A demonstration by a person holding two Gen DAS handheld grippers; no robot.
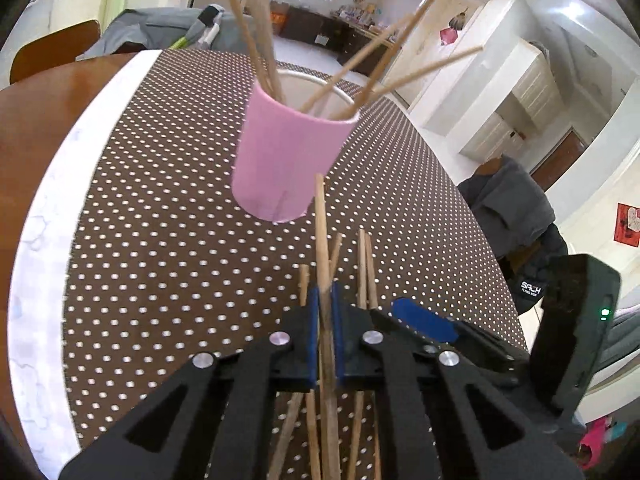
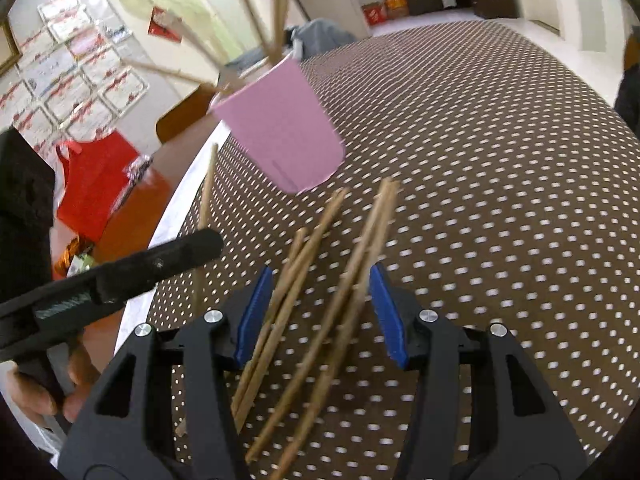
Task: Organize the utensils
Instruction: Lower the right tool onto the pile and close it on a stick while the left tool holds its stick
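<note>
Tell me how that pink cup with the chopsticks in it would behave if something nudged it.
The pink cup looks light and tall, so it may tip. The chopsticks leaning far out over its rim probably add leverage. The dotted tablecloth might grip its base, favouring toppling over sliding.

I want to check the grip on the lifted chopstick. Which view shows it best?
The left wrist view: the chopstick stands clamped between the left gripper's blue pads, pointing toward the pink cup. The right wrist view shows only its upper length rising behind the left gripper's black body; the pads are hidden there.
</note>
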